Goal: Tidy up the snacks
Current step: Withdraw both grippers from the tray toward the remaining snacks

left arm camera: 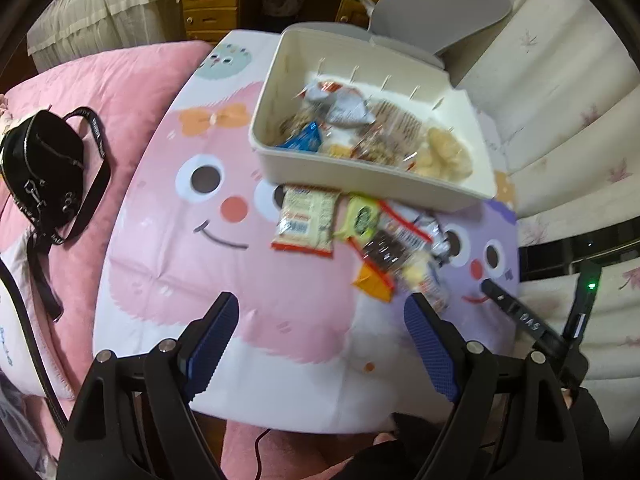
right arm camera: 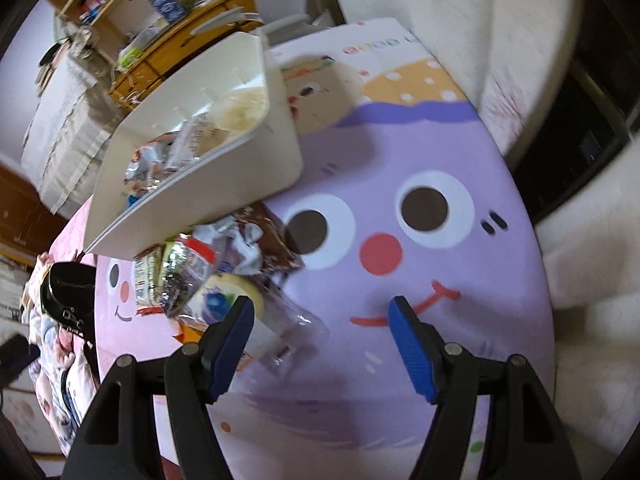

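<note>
Roughly, this is how things stand, every place given relative to the cream box:

Surface: a cartoon-printed surface (left arm camera: 168,264) carries the box at its far side; a pink face lies to the box's left and front, a purple face to its front right.

Cream box: the open bin (left arm camera: 362,184) stands with its grey lid (left arm camera: 452,8) tipped up behind it; it is the landmark and, by my reading, the place the snacks belong.

Snacks inside: several packets (left arm camera: 352,120) already lie in the box, among them a blue one, a silver one and a clear bag of pale puffs. This part looks done.

Snacks outside: a loose pile (left arm camera: 384,248) sits on the surface just in front of the box's near wall, touching or nearly touching it. A red-edged white packet (left arm camera: 306,218) is at the pile's left, a yellow-green one (left arm camera: 360,216) beside it, and a dark-patterned clear one nearer the camera. These are what is left.

Left gripper: its fingers (left arm camera: 320,344) stand wide apart and empty, hovering in front of the pile, further from the box.

Right gripper: its fingers (right arm camera: 322,340) are moderately open and hold nothing; a clear wrapper (right arm camera: 288,320) from the pile lies just by the left one.

Progress: perhaps half sorted, judging by the two groups.
</note>
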